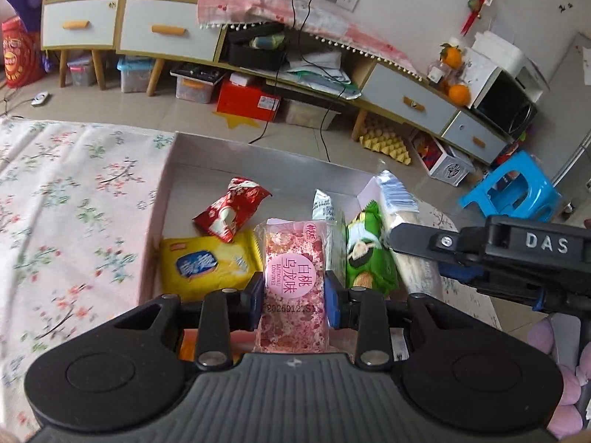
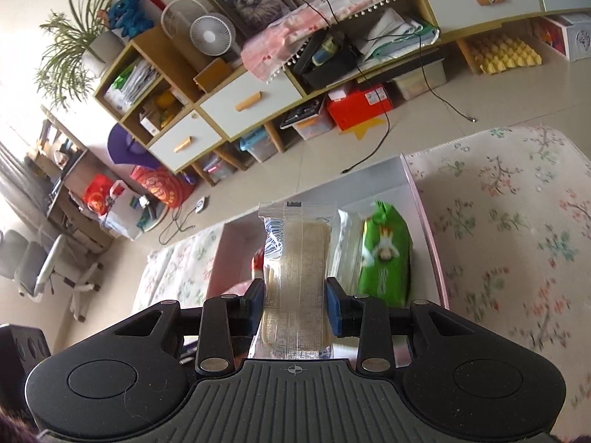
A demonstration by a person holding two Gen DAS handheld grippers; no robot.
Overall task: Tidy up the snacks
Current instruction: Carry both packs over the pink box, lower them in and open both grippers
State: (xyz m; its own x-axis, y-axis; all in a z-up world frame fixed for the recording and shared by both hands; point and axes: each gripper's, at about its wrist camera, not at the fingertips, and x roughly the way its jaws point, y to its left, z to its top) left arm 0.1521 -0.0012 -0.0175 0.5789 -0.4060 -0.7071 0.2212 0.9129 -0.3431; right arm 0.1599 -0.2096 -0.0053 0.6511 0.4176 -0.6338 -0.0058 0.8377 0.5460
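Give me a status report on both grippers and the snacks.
Left gripper shut on pink snack. Right gripper shut on cracker pack. Both over box; green, yellow, red packs inside.

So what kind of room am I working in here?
Probably a home living room: a long drawer cabinet along the wall, a desk fan on top, and a flowered tablecloth under the snack box.

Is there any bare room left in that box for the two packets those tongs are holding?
Yes. The box floor is bare along the far wall, behind the red packet, and down its left side. The near right is crowded: yellow packet, green packet and a white one packed close together.
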